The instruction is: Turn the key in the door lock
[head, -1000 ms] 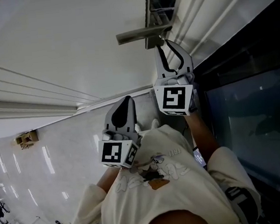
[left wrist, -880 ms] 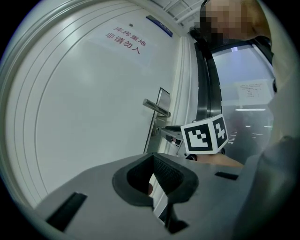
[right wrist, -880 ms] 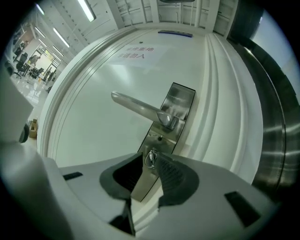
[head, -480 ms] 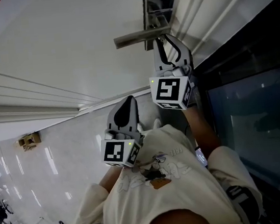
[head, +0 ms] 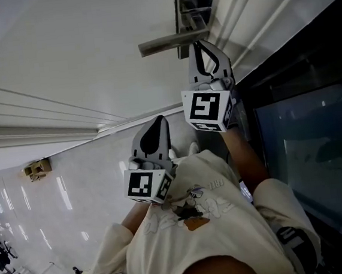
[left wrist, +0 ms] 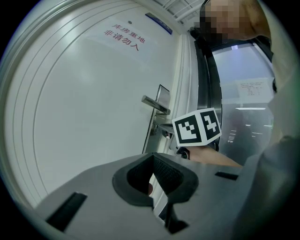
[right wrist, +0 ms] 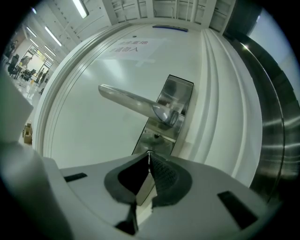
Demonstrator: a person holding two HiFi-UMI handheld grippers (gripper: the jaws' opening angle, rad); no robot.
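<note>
**A:** What's nearest?

**B:** The person's pale shirt (head: 192, 233). Just beyond it are the left tongs (head: 156, 121), with tips pressed together on nothing. They hang beside the white door (head: 78, 52), apart from the lock.

**A:** And the right tongs?

**B:** The right tongs (right wrist: 149, 154) are farther out, pinched shut on the key (right wrist: 149, 152), which shows only as a thin metal sliver at their tips. The key sits at the steel lock plate (right wrist: 161, 133), just below the lever handle (right wrist: 131, 101), which points left.
</note>
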